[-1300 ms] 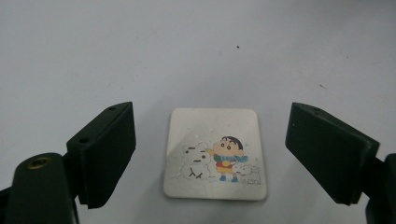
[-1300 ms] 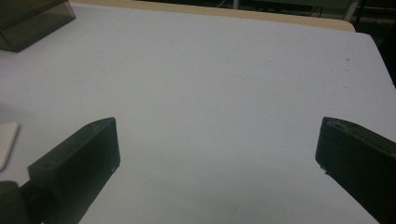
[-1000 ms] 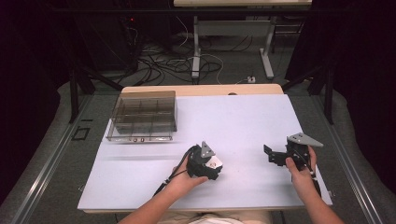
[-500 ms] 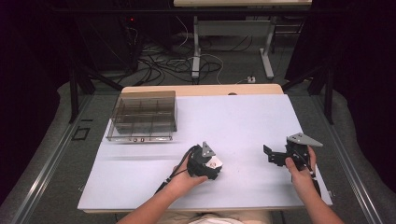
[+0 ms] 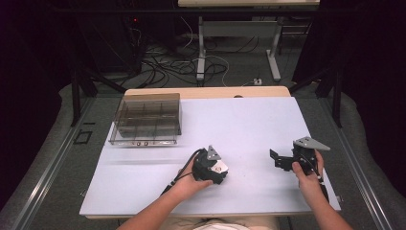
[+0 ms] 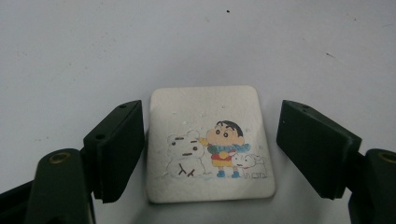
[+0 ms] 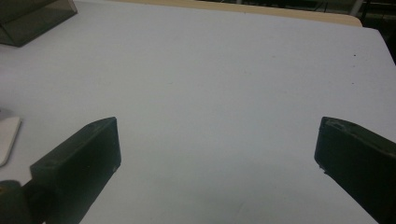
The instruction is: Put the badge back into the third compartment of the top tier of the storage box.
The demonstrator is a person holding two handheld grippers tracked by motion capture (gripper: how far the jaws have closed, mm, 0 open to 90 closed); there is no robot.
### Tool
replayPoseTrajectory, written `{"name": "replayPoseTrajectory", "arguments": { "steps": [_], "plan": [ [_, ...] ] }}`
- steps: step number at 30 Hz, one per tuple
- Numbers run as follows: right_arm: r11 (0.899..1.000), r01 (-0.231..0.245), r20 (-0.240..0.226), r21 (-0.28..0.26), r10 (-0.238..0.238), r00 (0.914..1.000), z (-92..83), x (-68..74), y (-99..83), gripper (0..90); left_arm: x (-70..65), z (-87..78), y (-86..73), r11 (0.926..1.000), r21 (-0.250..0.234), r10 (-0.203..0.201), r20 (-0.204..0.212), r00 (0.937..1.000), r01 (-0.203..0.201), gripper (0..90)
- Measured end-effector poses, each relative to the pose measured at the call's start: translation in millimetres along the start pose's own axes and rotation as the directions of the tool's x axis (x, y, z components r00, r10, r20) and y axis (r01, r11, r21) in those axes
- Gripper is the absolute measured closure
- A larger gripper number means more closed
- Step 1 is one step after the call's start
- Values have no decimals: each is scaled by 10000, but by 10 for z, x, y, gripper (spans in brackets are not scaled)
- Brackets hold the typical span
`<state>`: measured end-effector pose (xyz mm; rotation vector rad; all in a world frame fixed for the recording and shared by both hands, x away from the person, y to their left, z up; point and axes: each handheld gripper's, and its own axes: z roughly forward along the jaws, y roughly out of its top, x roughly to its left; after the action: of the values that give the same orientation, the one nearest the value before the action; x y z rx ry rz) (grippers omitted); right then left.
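Coaster (image 6: 210, 144) framed for pickup
Left gripper (image 6: 210, 154) has just been closing around it (pads not yet pressing); right gripper (image 7: 217, 158) waits wide, empty.

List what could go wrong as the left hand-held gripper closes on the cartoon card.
The card lies flat on the table, so the closing jaws of the left hand-held gripper may just slide or buckle it. The left jaw looks nearer than the right, with a clear gap there, so the card may skew sideways.

White cartoon-printed card (image 6: 210, 144), black fingers (image 6: 119, 149)
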<state>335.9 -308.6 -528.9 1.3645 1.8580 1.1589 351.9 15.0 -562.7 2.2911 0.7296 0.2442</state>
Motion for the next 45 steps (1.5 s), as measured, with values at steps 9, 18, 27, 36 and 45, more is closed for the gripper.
{"name": "replayPoseTrajectory", "arguments": {
  "steps": [9,18,27,36,45],
  "plan": [
    [10000,49,-24,-4,-49,10000,-2,-5,2,6,15,-2,0,10000,-29,-56,55,10000,57,244],
    [10000,-26,-6,-33,26,10000,0,1,2,11,27,-15,2,9999,5,-152,35,9999,152,287],
    [10000,52,-1,-13,-52,10000,0,-5,1,18,27,-22,4,9997,-7,-235,-22,9997,235,328],
    [10000,-18,-9,-28,18,10000,1,0,1,21,22,-21,5,9997,-29,-255,-67,9997,255,331],
    [10000,48,-12,-12,-48,10000,-1,-9,1,23,26,-30,10,9997,11,-261,-76,9996,261,331]
  ]
}}
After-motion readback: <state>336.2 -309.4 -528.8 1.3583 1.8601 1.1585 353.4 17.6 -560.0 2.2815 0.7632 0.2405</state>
